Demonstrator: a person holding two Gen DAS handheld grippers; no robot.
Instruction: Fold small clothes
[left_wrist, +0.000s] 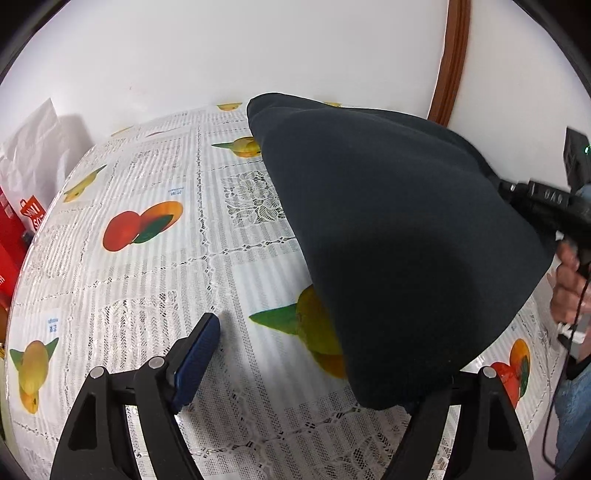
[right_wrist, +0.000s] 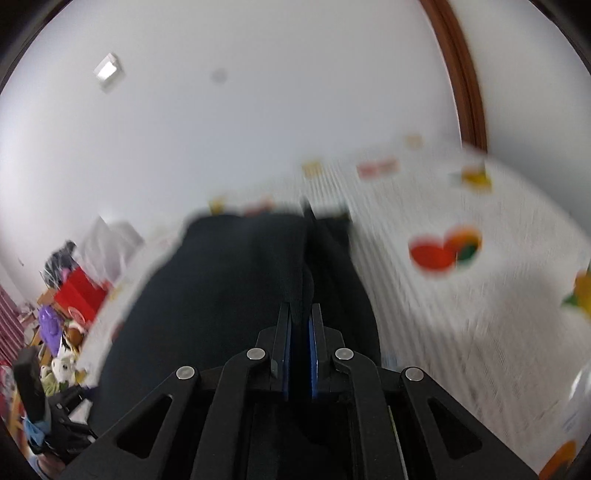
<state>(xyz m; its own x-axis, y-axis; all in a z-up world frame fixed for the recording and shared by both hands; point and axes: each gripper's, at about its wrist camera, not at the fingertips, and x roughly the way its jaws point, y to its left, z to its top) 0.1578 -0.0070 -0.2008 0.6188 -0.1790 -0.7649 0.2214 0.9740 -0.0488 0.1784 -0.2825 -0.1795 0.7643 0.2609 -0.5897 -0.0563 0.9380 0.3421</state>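
- My right gripper (right_wrist: 299, 317) is clamping a fold of the dark garment (left_wrist: 399, 236), lifting it over the fruit-print tablecloth (left_wrist: 147, 288).
- My left gripper (left_wrist: 306, 354) is standing wide apart, its right finger hidden under the cloth.
- Red box (left_wrist: 29, 218) far left: white lettering, too cropped to read.

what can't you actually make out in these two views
- Left wrist view: the dark garment drapes over the left gripper's right finger, so contact there is hidden.
- Left wrist view: the right gripper is cut off by the frame edge; its tips vanish behind the cloth.
- Right wrist view: motion blur smears the fruit tablecloth and the floor clutter.
- Both views: what kind of garment it is cannot be told.
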